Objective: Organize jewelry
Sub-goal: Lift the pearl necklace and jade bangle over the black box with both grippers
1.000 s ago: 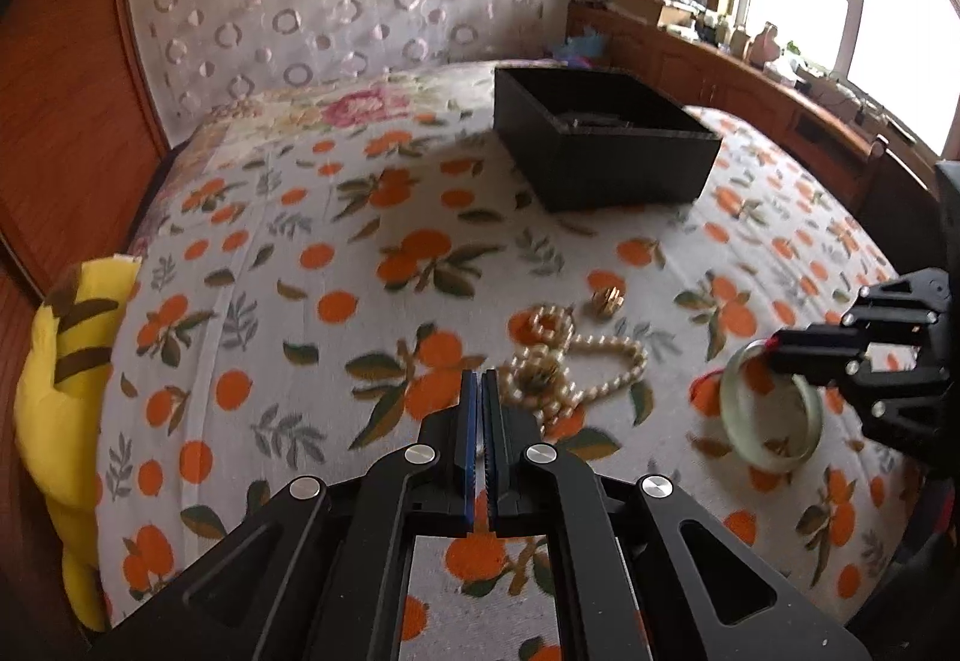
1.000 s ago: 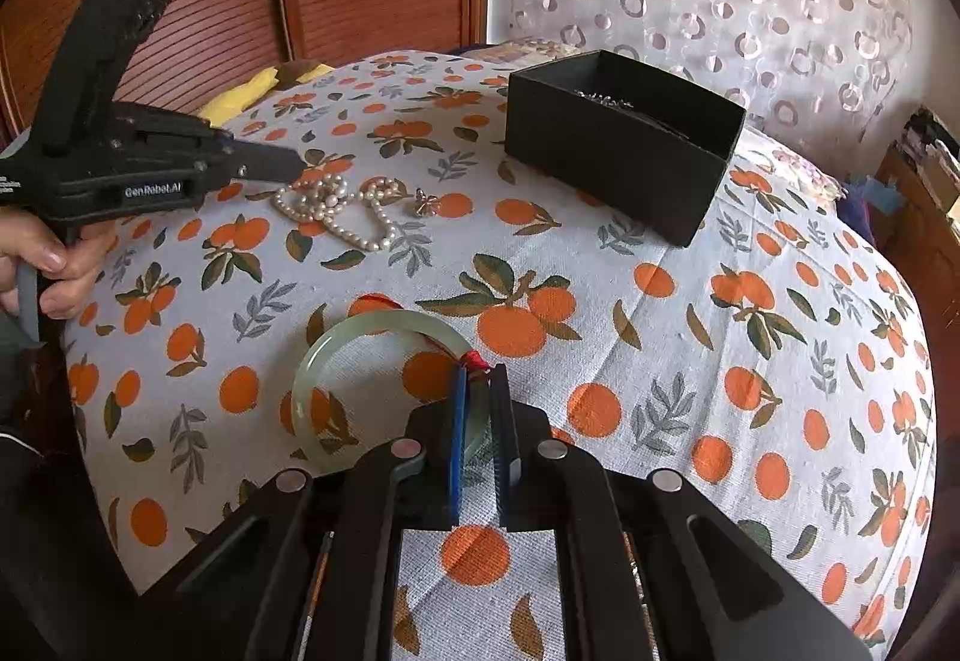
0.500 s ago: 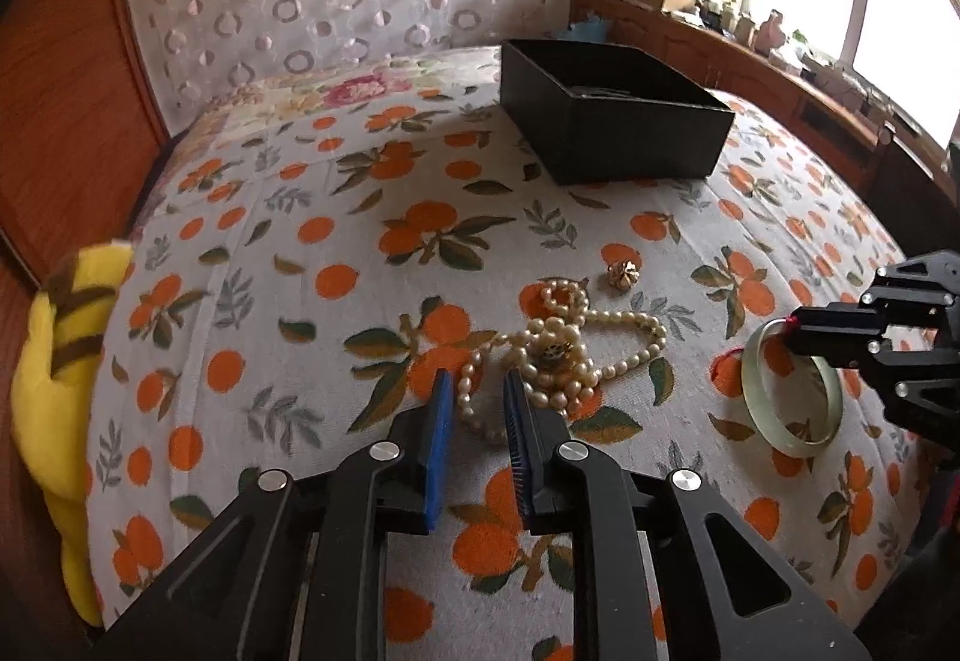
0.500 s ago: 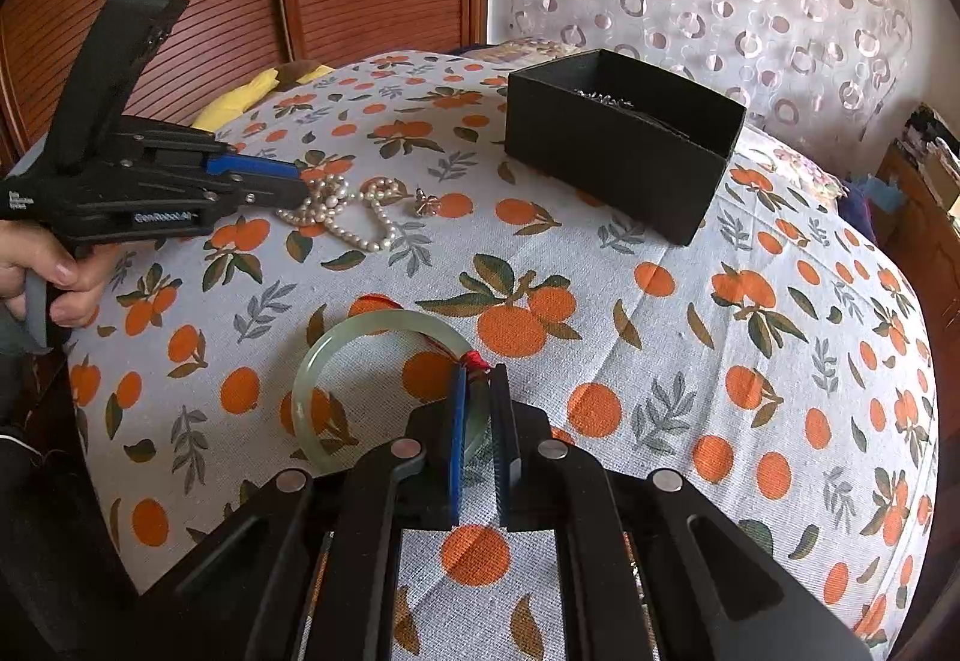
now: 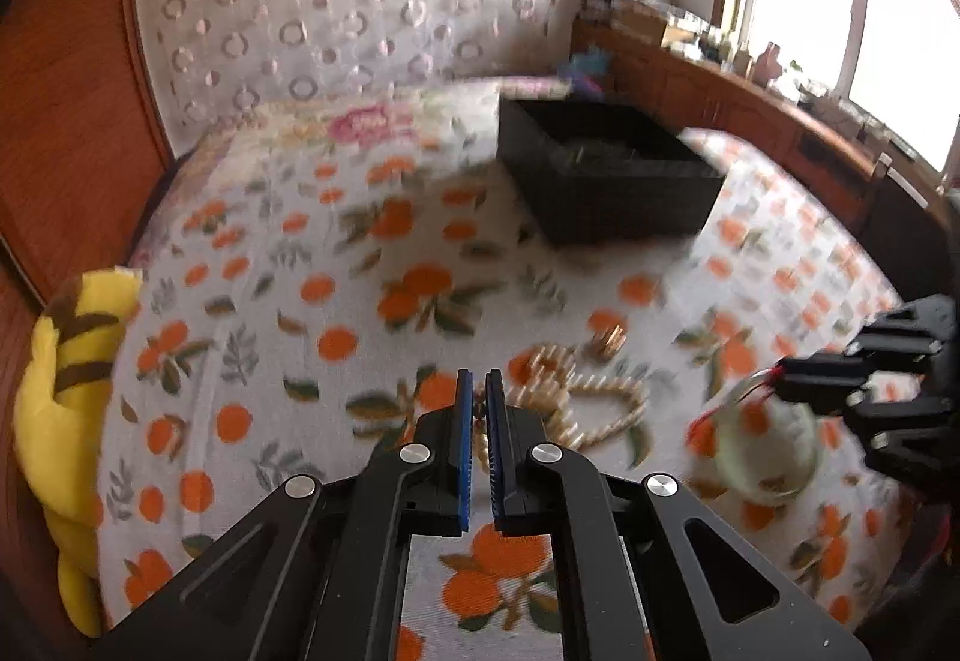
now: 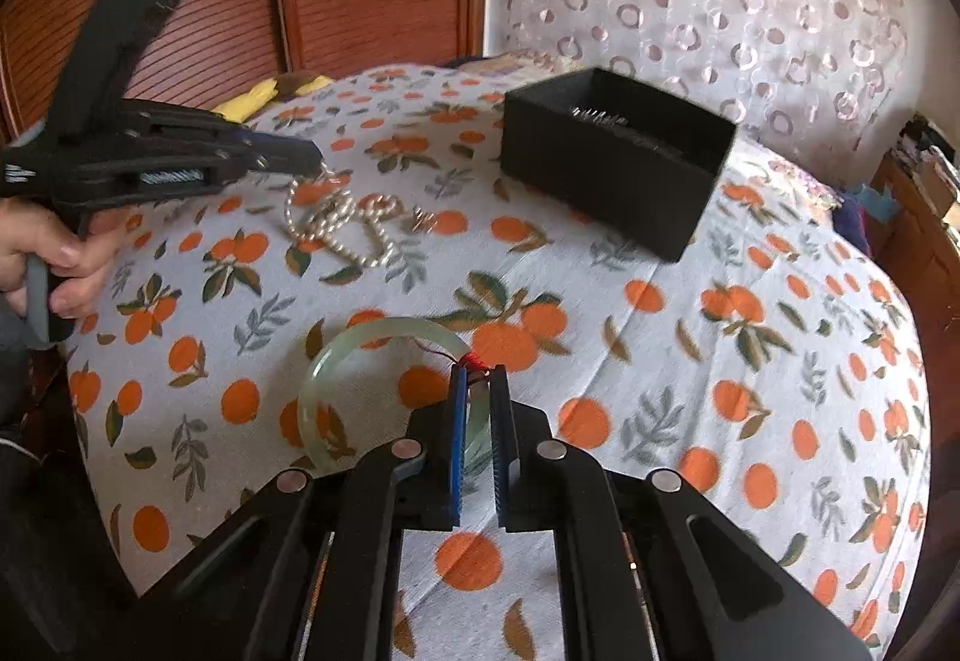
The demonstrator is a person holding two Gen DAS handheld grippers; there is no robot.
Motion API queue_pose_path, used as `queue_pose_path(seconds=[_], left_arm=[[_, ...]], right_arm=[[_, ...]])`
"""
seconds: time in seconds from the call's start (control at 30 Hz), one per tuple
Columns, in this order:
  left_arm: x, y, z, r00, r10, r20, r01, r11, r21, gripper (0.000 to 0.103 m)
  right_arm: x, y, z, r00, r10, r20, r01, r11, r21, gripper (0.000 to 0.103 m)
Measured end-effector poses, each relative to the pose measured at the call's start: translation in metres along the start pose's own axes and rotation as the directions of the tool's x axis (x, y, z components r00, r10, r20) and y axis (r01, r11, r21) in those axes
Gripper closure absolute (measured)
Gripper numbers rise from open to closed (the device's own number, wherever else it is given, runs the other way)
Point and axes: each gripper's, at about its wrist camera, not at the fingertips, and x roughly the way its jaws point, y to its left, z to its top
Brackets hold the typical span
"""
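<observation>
**Beads and bangle are gripped**

The white pearl bead necklace (image 6: 342, 223) is pinched by the left gripper (image 5: 478, 391), whose jaws have just closed. The pale green jade bangle (image 6: 384, 337) is squeezed by the right gripper (image 6: 477, 382). The black square box (image 6: 618, 157) is placed far back.

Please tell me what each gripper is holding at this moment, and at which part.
The right gripper clamps the green bangle at its rim, beside the red thread. The left gripper has closed on one strand of the pearl necklace.

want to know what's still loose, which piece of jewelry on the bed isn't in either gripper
The small gold piece, lying alone beside the pearl necklace. The left gripper has the pearls and the right gripper grips the green bangle.
</observation>
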Motion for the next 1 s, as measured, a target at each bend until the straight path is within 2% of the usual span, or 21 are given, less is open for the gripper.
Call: queue_pose_path(seconds=[0.2,0.37,0.67,1.0], left_arm=[[-0.043,-0.019,0.037,0.990,-0.034,0.133,0.032,0.999,0.021,0.100],[-0.061,-0.033,0.071,0.978,-0.043,0.203,0.034,0.998,0.048,0.100],[-0.078,-0.043,0.121,0.960,-0.051,0.274,0.035,0.997,0.063,0.100],[-0.097,-0.053,0.167,0.940,-0.024,0.340,-0.005,0.997,0.083,0.100]], right_arm=[[-0.016,-0.009,0.014,0.998,-0.024,0.054,0.023,1.000,0.006,0.095],[-0.031,-0.018,0.031,0.993,-0.046,0.105,0.046,0.999,-0.001,0.095],[-0.043,-0.037,0.057,0.985,-0.081,0.150,0.083,0.997,-0.005,0.095],[-0.048,-0.061,0.088,0.972,-0.143,0.188,0.145,0.989,0.003,0.095]])
